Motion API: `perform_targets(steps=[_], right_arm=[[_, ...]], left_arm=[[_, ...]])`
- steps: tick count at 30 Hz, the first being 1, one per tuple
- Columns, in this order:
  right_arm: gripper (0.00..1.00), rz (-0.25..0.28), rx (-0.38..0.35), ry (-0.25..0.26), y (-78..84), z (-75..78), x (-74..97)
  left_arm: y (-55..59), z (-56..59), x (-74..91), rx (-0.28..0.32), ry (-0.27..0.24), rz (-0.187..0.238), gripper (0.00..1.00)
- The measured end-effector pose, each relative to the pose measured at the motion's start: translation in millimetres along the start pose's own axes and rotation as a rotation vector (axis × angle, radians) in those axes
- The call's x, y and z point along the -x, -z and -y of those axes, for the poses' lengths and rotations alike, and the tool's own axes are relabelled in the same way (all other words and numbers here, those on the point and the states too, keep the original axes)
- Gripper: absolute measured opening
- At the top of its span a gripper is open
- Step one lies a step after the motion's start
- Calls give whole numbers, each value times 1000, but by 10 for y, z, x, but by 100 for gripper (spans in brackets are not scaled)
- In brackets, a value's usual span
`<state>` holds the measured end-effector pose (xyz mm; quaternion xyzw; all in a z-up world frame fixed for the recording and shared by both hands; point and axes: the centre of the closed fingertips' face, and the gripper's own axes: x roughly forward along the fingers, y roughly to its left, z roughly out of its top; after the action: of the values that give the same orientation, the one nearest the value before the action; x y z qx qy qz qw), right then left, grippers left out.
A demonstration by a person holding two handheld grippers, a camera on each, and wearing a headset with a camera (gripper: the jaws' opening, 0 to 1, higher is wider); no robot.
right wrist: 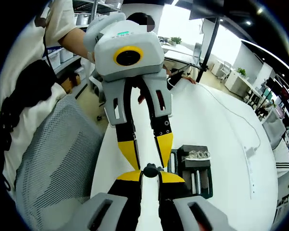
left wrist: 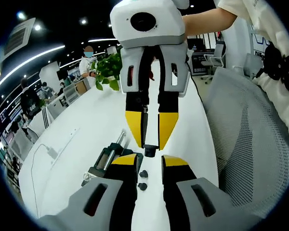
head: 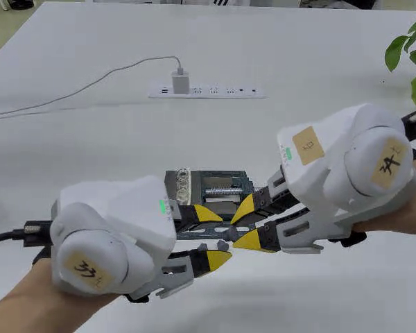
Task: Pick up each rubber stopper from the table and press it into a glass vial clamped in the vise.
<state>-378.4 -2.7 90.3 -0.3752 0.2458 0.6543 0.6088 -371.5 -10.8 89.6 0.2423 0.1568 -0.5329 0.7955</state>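
Rubber stopper is pinched betw the tips of R gripper, jaws nearly closed on it. L gripper faces it tip to tip, jaws part open w/ nothing in them. Two more stoppers lie on table, seen thru the gap of L jaws, near R gripper's tips. Vise is just beside R gripper's tips, on their right in R gripper view, w/ glass vials clamped at its end farther from R gripper
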Motion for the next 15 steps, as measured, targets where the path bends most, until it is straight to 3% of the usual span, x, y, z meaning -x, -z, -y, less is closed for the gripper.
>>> perform_targets(steps=[15], right_arm=[[9, -33, 18, -32, 67, -82, -25]], left_arm=[[15, 97, -43, -16, 31, -11, 6]])
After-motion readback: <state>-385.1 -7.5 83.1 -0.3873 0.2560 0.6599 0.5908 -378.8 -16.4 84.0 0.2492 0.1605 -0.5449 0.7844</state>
